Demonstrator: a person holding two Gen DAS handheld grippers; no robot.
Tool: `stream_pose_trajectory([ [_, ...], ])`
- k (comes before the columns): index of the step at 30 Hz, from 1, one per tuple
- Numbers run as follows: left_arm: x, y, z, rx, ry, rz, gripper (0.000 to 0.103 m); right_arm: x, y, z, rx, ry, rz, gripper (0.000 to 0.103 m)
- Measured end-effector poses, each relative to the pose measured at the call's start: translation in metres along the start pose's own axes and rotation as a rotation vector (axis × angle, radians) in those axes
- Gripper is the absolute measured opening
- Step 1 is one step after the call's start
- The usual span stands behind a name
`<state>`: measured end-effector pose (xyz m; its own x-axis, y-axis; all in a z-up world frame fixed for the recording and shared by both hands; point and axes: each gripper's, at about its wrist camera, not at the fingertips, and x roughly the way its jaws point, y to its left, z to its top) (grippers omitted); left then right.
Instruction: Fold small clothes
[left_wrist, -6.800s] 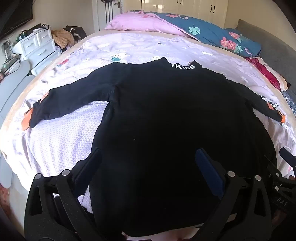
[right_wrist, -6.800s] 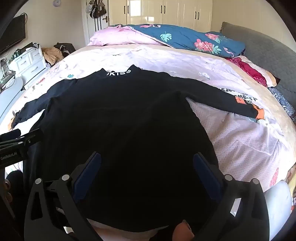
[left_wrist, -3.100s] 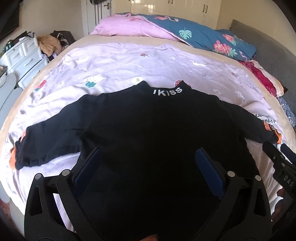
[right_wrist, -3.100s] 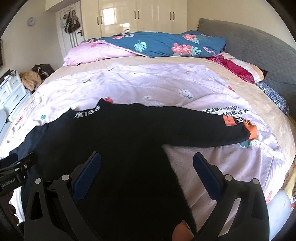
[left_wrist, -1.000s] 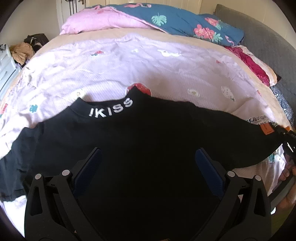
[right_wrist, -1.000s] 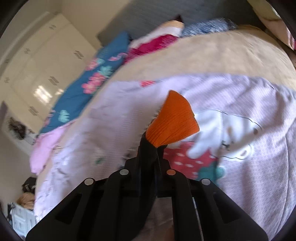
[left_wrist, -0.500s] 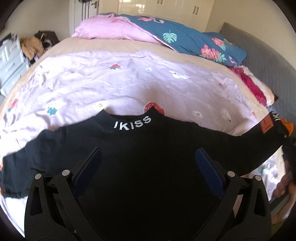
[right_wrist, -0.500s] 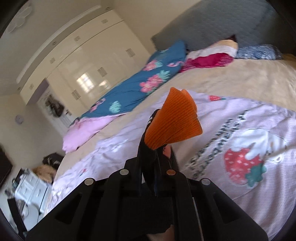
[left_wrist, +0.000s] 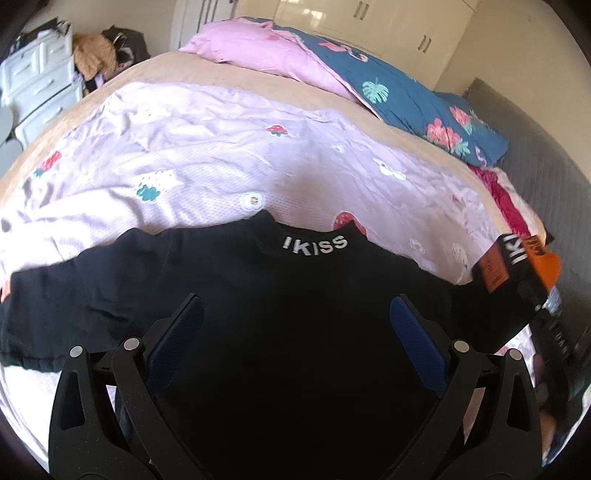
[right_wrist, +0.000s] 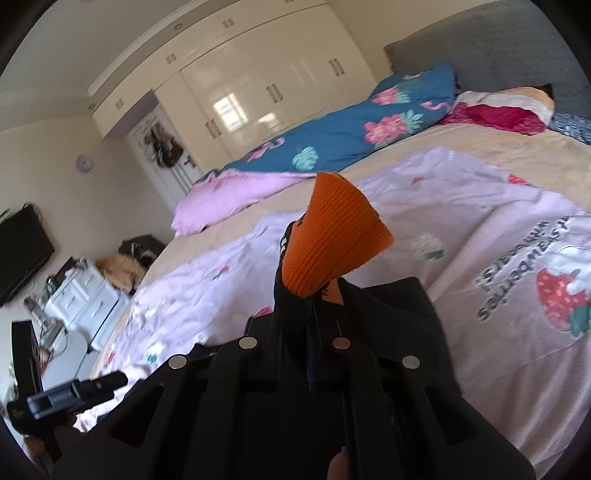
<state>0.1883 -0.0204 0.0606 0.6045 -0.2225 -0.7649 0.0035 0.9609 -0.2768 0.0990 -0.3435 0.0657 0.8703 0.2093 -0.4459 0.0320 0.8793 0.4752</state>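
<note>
A black sweater (left_wrist: 295, 295) with "IKISS" on its collar (left_wrist: 314, 243) lies spread on a lilac printed sheet (left_wrist: 207, 162). My left gripper (left_wrist: 295, 328) hovers over the sweater's body, open, with nothing between its blue pads (left_wrist: 181, 328). My right gripper (right_wrist: 310, 317) is shut on the sweater's right sleeve (right_wrist: 369, 306), and the orange cuff (right_wrist: 332, 240) fans out beyond the fingertips. In the left wrist view that sleeve (left_wrist: 495, 273) is lifted off the bed at the right edge, orange cuff (left_wrist: 548, 267) upward. The left sleeve (left_wrist: 55, 314) lies flat.
Pink and blue floral bedding (left_wrist: 369, 85) lies at the head of the bed, next to a grey headboard (right_wrist: 498, 48). White drawers (left_wrist: 33, 85) stand left of the bed. A television (right_wrist: 22, 254) hangs on the wall, and wardrobes (right_wrist: 258, 88) line the back.
The right gripper has risen and rolled, carrying the sleeve's orange cuff up off the sheet. In the left wrist view the sleeve end has lifted at the right edge.
</note>
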Motion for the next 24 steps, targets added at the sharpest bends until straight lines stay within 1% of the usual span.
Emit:
stream_pose_trajectory([
  [2, -0.002, 0.010, 0.000, -0.028, 0.002, -0.016, 0.095, 0.006, 0.015, -0.007, -0.036, 0.027, 0.020, 0.009],
  [8, -0.005, 0.030, -0.005, -0.071, -0.003, -0.020, 0.095, 0.024, 0.044, -0.030, -0.080, 0.111, 0.079, 0.009],
  [11, -0.004, 0.041, -0.007, -0.095, -0.003, -0.037, 0.095, 0.034, 0.058, -0.041, -0.106, 0.156, 0.104, 0.009],
  [14, 0.000, 0.055, -0.011, -0.134, 0.011, -0.059, 0.095, 0.045, 0.071, -0.056, -0.133, 0.201, 0.125, 0.009],
  [17, 0.005, 0.064, -0.014, -0.150, 0.025, -0.061, 0.095, 0.055, 0.084, -0.070, -0.146, 0.248, 0.153, 0.009],
  [19, 0.011, 0.069, -0.016, -0.166, 0.043, -0.083, 0.095, 0.063, 0.089, -0.079, -0.148, 0.282, 0.171, 0.011],
  [22, 0.020, 0.075, -0.021, -0.194, 0.072, -0.114, 0.095, 0.071, 0.096, -0.089, -0.167, 0.322, 0.163, 0.012],
  [23, 0.022, 0.077, -0.022, -0.197, 0.079, -0.117, 0.095, 0.071, 0.099, -0.095, -0.176, 0.342, 0.169, 0.013],
  [24, 0.025, 0.078, -0.024, -0.202, 0.088, -0.120, 0.095, 0.071, 0.099, -0.098, -0.183, 0.356, 0.178, 0.020],
])
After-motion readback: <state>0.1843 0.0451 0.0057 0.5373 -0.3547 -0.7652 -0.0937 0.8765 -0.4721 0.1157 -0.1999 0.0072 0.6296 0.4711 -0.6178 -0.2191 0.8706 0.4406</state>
